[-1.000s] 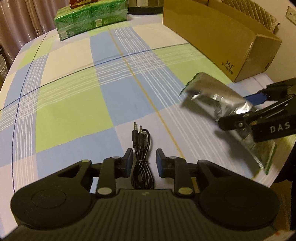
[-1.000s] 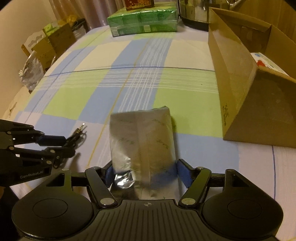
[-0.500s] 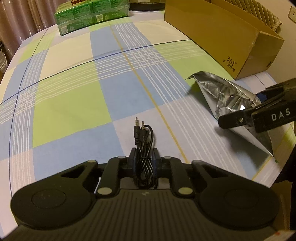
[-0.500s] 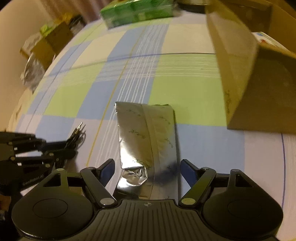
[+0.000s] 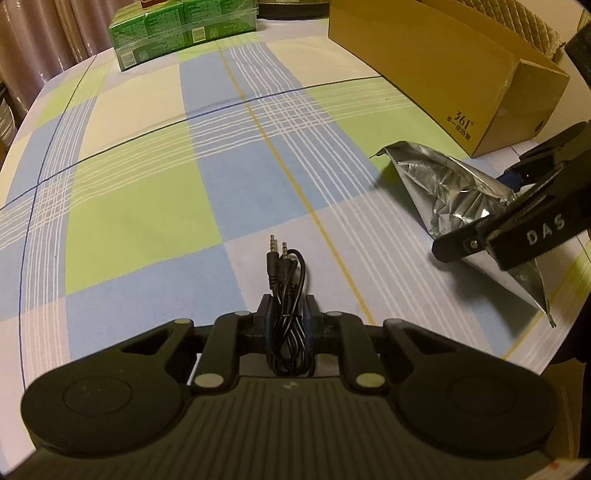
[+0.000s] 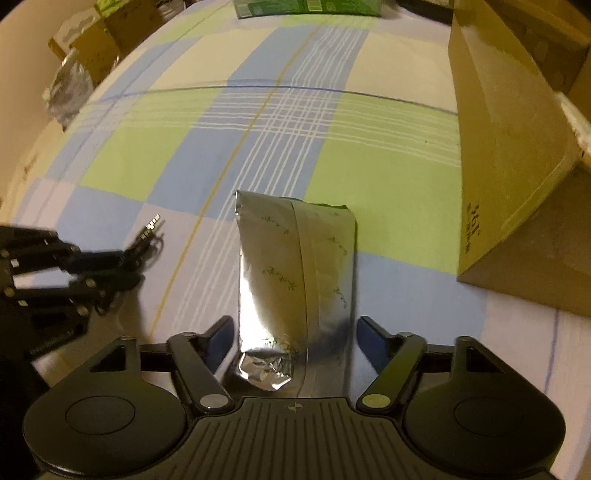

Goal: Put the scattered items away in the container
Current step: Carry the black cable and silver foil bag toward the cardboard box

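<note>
My left gripper (image 5: 287, 308) is shut on a coiled black audio cable (image 5: 286, 291); its two plugs stick out ahead over the checked tablecloth. It also shows at the left of the right wrist view (image 6: 122, 258). A silver foil pouch (image 6: 295, 269) lies between the fingers of my right gripper (image 6: 295, 332), which is open around its near end. The pouch (image 5: 458, 192) and right gripper (image 5: 517, 221) also show at the right of the left wrist view. The open cardboard box (image 5: 443, 62) stands at the far right of the table.
A green shrink-wrapped pack of cartons (image 5: 181, 26) sits at the table's far end. In the right wrist view, the cardboard box wall (image 6: 509, 155) is close on the right. Boxes and a foil bag (image 6: 70, 85) stand off the table at the left.
My left gripper has closed on the audio cable. My right gripper has opened around the foil pouch, which has come down onto the cloth.
</note>
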`<state>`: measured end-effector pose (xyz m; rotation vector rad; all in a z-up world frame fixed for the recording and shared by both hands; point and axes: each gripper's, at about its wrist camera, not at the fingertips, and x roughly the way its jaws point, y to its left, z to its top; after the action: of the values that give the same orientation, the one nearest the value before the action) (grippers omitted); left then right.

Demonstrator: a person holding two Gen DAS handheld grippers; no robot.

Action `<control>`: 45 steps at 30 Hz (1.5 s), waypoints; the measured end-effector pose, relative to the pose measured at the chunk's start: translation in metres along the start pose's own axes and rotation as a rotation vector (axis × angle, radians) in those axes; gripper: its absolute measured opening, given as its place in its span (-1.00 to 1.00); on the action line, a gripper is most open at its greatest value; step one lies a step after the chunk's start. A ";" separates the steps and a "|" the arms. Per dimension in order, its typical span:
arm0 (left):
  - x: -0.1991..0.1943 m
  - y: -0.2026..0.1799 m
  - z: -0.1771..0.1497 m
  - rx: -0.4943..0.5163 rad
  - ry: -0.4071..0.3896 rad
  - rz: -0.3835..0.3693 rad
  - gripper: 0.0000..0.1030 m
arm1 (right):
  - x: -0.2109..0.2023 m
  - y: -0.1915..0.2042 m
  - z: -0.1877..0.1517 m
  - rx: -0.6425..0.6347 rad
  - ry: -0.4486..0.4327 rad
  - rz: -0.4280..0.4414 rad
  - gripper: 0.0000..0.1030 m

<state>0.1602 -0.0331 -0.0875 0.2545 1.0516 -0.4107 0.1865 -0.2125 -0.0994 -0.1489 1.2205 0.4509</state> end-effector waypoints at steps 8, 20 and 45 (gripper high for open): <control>-0.001 -0.002 -0.001 0.005 0.004 0.006 -0.77 | -0.004 0.007 -0.012 -0.032 -0.033 -0.035 -0.10; -0.013 -0.001 -0.007 -0.046 -0.025 -0.010 -0.78 | -0.020 0.001 -0.027 0.066 -0.103 0.010 -0.26; -0.080 -0.060 0.070 -0.014 -0.203 -0.089 -0.78 | -0.134 -0.021 -0.012 0.127 -0.375 -0.039 -0.27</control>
<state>0.1546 -0.0980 0.0157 0.1505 0.8680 -0.4987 0.1485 -0.2702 0.0183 0.0214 0.8726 0.3475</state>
